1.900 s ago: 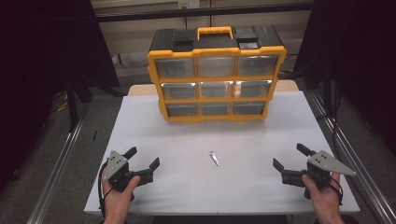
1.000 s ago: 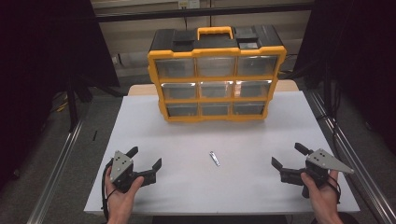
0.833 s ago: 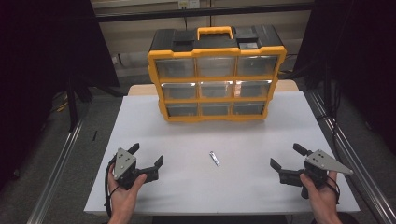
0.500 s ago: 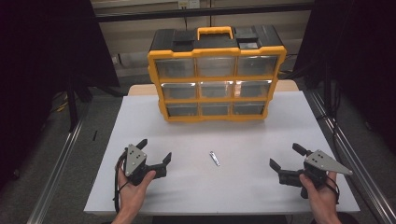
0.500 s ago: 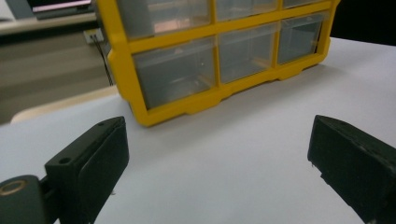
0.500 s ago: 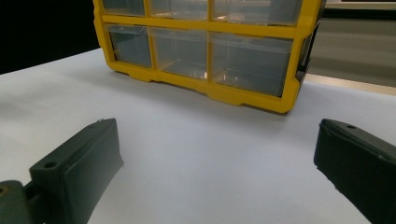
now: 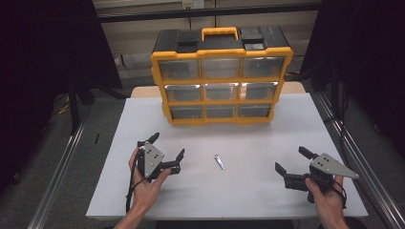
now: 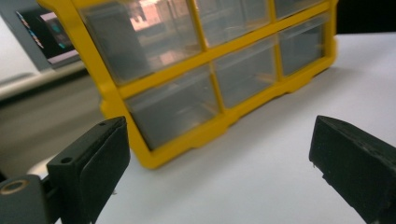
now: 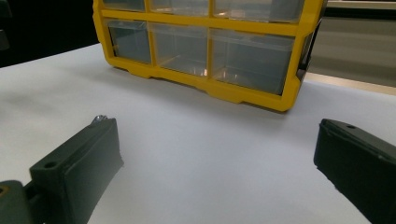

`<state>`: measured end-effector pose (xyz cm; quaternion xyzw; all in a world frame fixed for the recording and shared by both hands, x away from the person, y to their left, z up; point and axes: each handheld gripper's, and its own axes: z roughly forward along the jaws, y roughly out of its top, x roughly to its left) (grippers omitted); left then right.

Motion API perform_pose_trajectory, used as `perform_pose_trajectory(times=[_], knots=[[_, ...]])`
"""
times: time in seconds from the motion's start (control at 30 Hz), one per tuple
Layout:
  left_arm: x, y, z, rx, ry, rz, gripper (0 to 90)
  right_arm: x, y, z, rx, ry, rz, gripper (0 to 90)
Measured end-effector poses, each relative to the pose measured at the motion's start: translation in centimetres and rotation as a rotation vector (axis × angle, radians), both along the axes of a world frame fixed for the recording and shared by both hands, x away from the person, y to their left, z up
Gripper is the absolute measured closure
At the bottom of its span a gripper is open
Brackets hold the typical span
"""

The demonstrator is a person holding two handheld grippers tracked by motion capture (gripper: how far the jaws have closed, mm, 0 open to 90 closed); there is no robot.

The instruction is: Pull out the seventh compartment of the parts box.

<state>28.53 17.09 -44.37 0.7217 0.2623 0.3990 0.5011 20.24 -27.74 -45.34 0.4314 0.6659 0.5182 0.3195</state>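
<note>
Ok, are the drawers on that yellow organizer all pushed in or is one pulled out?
All pushed in. In the high view the nine clear drawer fronts of the organizer sit flush with its yellow frame, none sticking out over the table.

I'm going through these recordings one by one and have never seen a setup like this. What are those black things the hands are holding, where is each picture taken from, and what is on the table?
There is no robot here: a person holds a hand-operated claw in each hand. In the high view, from a camera fixed above the person's side, the left claw and the right claw both hover low over the white table, each with its jaws apart and holding nothing.

The other two pictures come from small cameras riding on the claws. Each looks out along its own two black jaws, which rise from the bottom corners: the left claw in one, the right claw in the other.

On the table stands a yellow and black drawer cabinet with nine clear drawers and a carrying handle. Between the claws lies a small metal object, too small to identify for certain.
</note>
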Motion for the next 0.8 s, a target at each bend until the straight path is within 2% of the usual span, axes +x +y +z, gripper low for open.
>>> perform_pose_trajectory(times=[0.03,0.07,0.13,0.17,0.2,0.3,0.33,0.37,0.4,0.43,0.5,0.57,0.63,0.67,0.73,0.8], knots=[[0.3,-0.1,-0.1,0.009,-0.026,0.002,5.1,0.0,0.0,0.0,0.0,0.002,-0.005,0.5],[0.4,-0.2,-0.1,-0.001,-0.031,0.006,5.1,0.0,0.0,0.0,-0.002,0.009,0.0,0.5],[0.8,-0.1,-0.1,0.01,-0.036,0.004,5.1,0.1,0.0,-0.1,-0.004,0.011,0.003,0.5],[1.0,-0.2,-0.1,0.026,-0.043,0.017,5.1,0.1,0.0,-0.1,-0.003,0.013,0.004,0.5],[1.3,-0.3,-0.1,0.061,-0.058,0.019,5.1,0.1,0.1,-0.1,-0.001,0.013,0.006,0.5],[1.9,-0.7,-0.2,0.088,-0.072,0.01,5.1,0.1,0.2,-0.1,-0.002,0.017,0.009,0.5],[2.1,-0.8,-0.2,0.086,-0.08,0.013,5.1,0.1,0.2,-0.1,-0.003,0.018,0.01,0.5],[2.2,-0.9,-0.1,0.081,-0.064,0.003,5.1,0.1,0.2,-0.1,-0.005,0.016,0.011,0.5],[2.3,-1.1,-0.1,0.076,-0.061,0.016,5.1,0.1,0.2,-0.1,-0.009,0.012,0.011,0.5],[2.5,-1.1,0.0,0.1,-0.079,0.015,4.8,0.1,0.2,-0.1,-0.009,0.013,0.012,0.5],[2.7,-1.3,0.0,0.105,-0.077,0.007,4.1,0.1,0.2,-0.1,-0.011,0.013,0.016,0.5],[3.0,-1.4,0.1,0.125,-0.075,0.012,2.9,0.1,0.2,-0.1,-0.013,0.015,0.017,0.5],[3.2,-1.6,0.4,0.184,-0.084,0.022,3.6,0.1,0.2,-0.1,-0.014,0.015,0.017,0.5],[3.3,-1.7,0.4,0.204,-0.099,0.011,2.1,0.1,0.2,-0.1,-0.014,0.015,0.017,0.5],[3.5,-2.0,0.6,0.229,-0.097,0.01,3.1,0.1,0.2,-0.1,-0.014,0.015,0.016,0.5],[3.8,-2.1,0.8,0.245,-0.129,0.013,2.9,0.1,0.2,-0.2,-0.014,0.014,0.012,0.5]])
